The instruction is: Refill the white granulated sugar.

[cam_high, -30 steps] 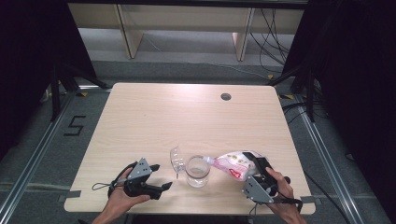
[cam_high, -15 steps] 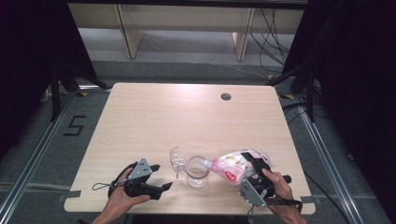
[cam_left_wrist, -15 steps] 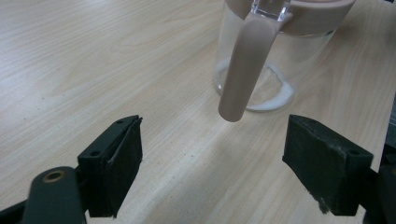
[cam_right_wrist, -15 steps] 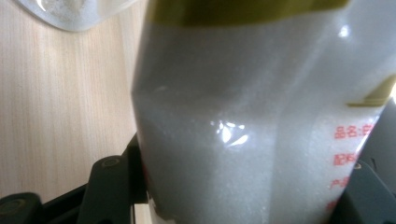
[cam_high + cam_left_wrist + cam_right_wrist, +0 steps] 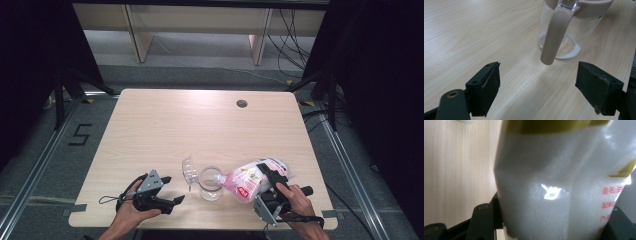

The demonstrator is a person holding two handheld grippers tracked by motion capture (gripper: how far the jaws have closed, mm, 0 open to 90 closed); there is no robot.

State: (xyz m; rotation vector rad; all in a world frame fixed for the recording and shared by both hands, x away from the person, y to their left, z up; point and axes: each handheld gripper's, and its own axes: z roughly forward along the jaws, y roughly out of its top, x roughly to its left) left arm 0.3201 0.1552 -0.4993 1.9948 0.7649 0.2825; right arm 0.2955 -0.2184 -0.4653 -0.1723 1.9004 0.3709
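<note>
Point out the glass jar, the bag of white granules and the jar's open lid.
glass jar (image 5: 210,184), high view, on its clear wall.
bag of white granules (image 5: 245,181), high view, on its pink printed side.
jar's open lid (image 5: 189,170), high view, on the clear flap.

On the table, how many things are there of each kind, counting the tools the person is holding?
Clear glass jar: 1
Flipped-open jar lid: 1
Pink-and-white bag of white granules: 1
Hand-held grippers: 2, the left hand-held gripper with open jaws, the right hand-held gripper clamped on the bag
Total: 5
</note>
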